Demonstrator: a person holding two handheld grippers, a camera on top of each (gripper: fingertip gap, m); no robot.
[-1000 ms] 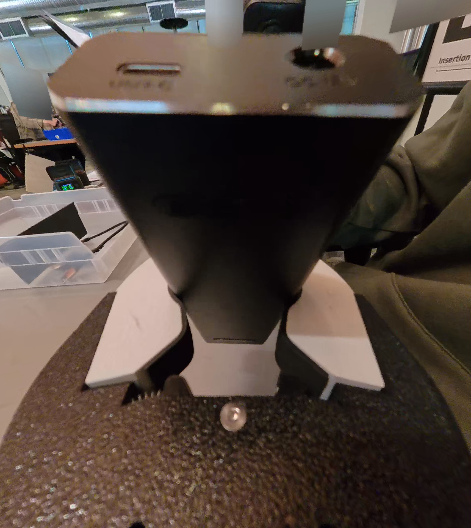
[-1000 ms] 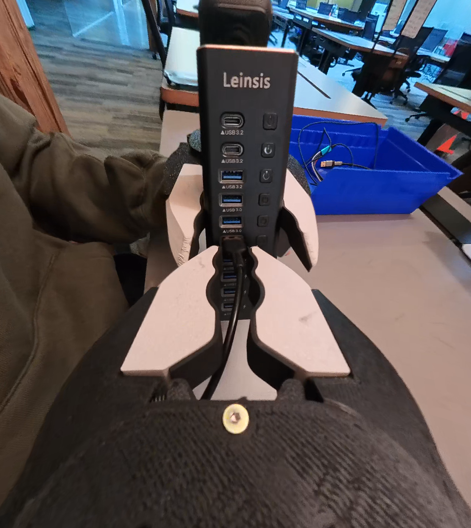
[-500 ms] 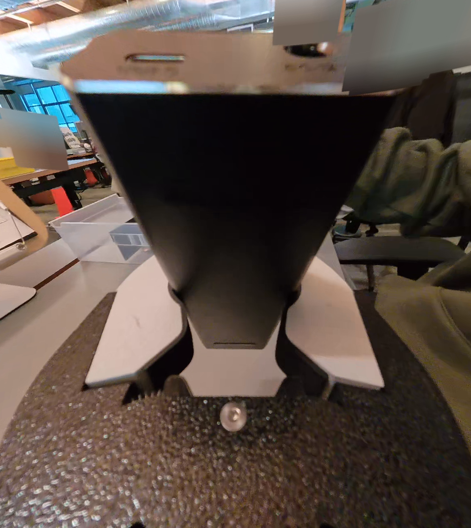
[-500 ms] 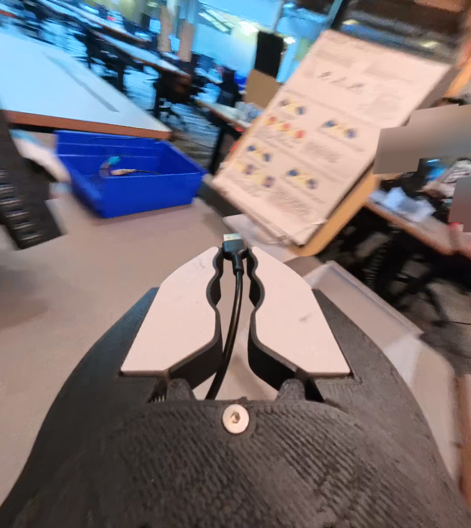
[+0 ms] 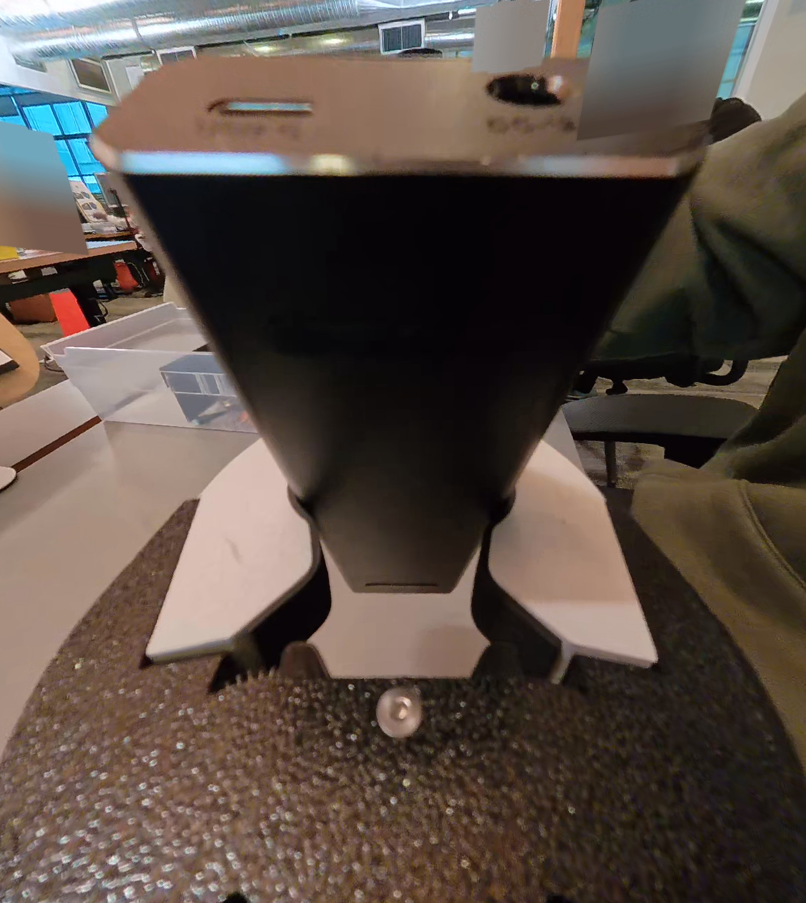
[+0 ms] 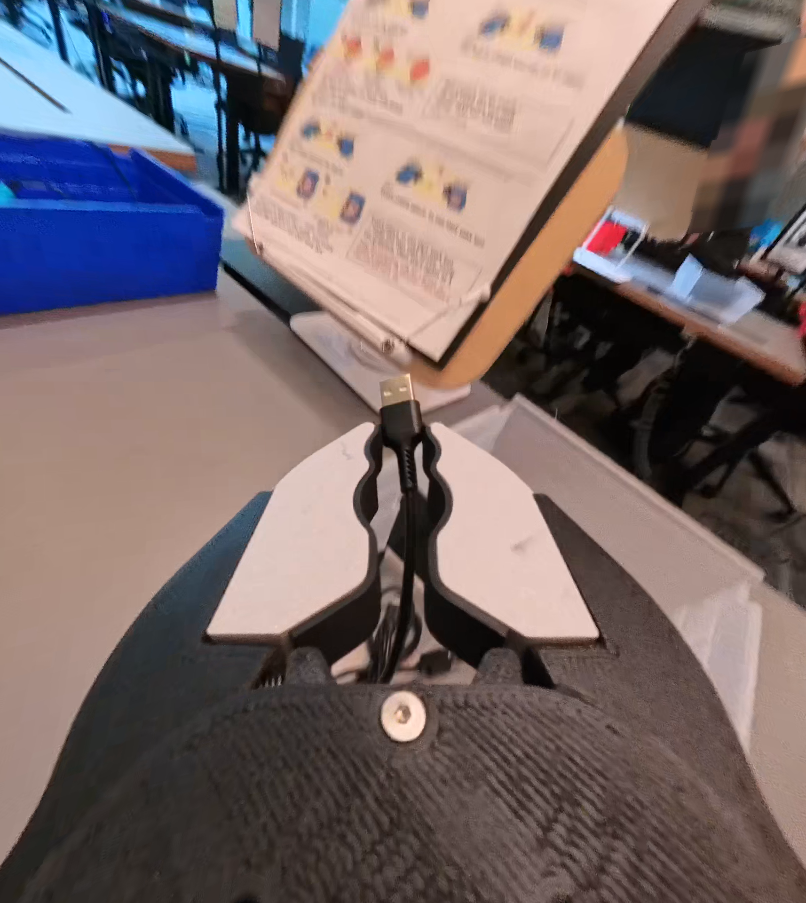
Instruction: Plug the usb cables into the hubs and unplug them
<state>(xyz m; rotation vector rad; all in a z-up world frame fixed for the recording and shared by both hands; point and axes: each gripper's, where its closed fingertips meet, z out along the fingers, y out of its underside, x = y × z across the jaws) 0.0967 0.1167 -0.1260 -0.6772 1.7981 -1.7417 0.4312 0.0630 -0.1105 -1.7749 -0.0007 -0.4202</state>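
Note:
In the left wrist view my left gripper (image 5: 401, 493) is shut on a black USB hub (image 5: 406, 303). The hub stands upright along the fingers and fills the middle of the view. Its silver end face (image 5: 391, 117) with a slot port and a round socket points away from the camera. In the right wrist view my right gripper (image 6: 401, 430) is shut on the black USB cable (image 6: 403, 469) just behind its plug. The metal USB-A plug (image 6: 396, 388) sticks out past the fingertips, free in the air above the grey table (image 6: 98, 440). The hub does not show in the right wrist view.
A blue bin (image 6: 73, 234) stands at the left on the table. A tilted board with an instruction sheet (image 6: 440, 161) stands ahead. A clear plastic tray (image 6: 611, 498) lies to the right and also shows in the left wrist view (image 5: 137, 371). A person's olive sleeve (image 5: 757, 317) is at the right. Across from one pair of fingers to the other is roughly 35 cm.
The cable plug was in the hub a second ago. My right gripper has pulled it out and swung right, away from the hub, toward the board and clear tray. The left gripper still holds the hub.

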